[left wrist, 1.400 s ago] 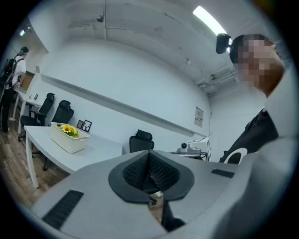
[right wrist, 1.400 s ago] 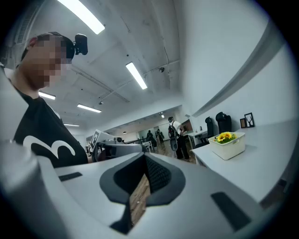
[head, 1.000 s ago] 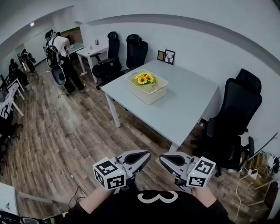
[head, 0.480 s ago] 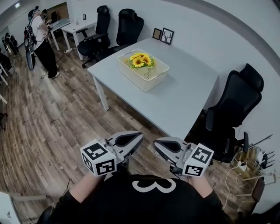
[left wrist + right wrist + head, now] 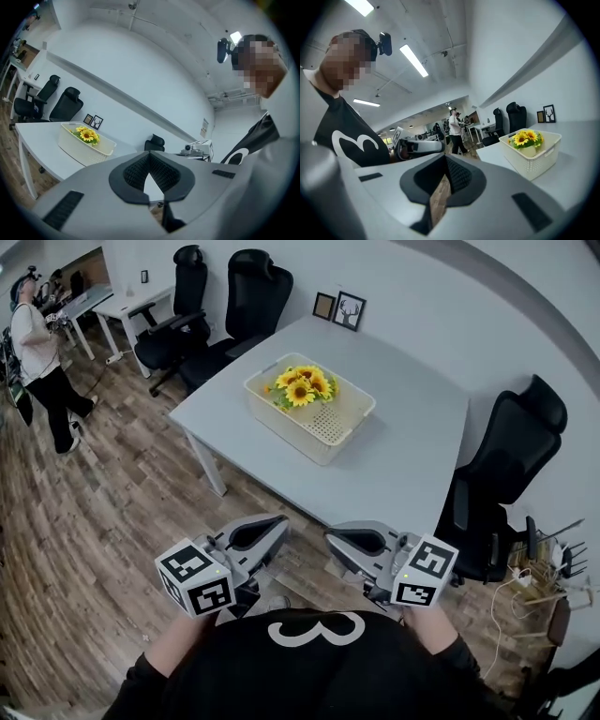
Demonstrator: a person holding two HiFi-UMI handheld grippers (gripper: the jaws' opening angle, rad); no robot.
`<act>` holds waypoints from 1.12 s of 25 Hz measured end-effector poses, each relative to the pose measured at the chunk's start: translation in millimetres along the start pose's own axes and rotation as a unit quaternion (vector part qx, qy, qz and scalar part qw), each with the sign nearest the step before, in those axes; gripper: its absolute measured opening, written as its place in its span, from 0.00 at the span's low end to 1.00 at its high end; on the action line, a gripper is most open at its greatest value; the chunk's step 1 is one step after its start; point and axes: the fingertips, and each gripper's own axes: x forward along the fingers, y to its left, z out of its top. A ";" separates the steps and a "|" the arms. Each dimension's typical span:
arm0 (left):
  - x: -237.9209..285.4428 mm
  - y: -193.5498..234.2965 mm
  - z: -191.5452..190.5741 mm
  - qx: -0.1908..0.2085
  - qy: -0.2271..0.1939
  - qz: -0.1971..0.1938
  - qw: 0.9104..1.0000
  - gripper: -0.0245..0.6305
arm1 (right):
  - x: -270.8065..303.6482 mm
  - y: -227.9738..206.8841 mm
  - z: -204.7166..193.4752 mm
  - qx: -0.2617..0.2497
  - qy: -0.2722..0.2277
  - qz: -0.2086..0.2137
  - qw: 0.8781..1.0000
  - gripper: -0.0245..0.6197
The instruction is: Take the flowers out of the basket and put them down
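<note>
Nothing is done yet — the flowers (image 5: 302,387) sit in the basket (image 5: 323,442) on the table (image 5: 412,451), well apart from the left gripper (image 5: 279,523) and right gripper (image 5: 330,539), both with jaws closed on nothing — every step is left

Yellow flowers (image 5: 302,387), cream basket (image 5: 281,424), seemingly pale-grey table (image 5: 412,448)

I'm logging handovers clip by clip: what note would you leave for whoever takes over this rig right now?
Left gripper: jaws shut, empty, held near the person's torso, short of the table.
Right gripper: the same, jaws shut and empty.
The bunch of yellow sunflowers sits in the cream perforated plastic basket on the white rectangular table.
Done: nothing yet.
Left: reach the table, lift the flowers out, put them down.
</note>
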 end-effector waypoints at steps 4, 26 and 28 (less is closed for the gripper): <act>-0.9 35.9 12.7 -0.014 -0.001 -0.012 1.000 0.06 | 26.9 -19.3 10.6 -0.008 0.009 -0.021 1.000 0.05; 125.9 146.4 51.4 -0.028 0.046 -0.023 0.998 0.06 | 62.8 -178.0 58.3 -0.055 0.040 -0.027 0.997 0.05; 134.5 158.9 49.4 -0.032 0.050 -0.019 0.998 0.06 | 66.9 -191.9 57.9 -0.056 0.046 -0.021 0.997 0.05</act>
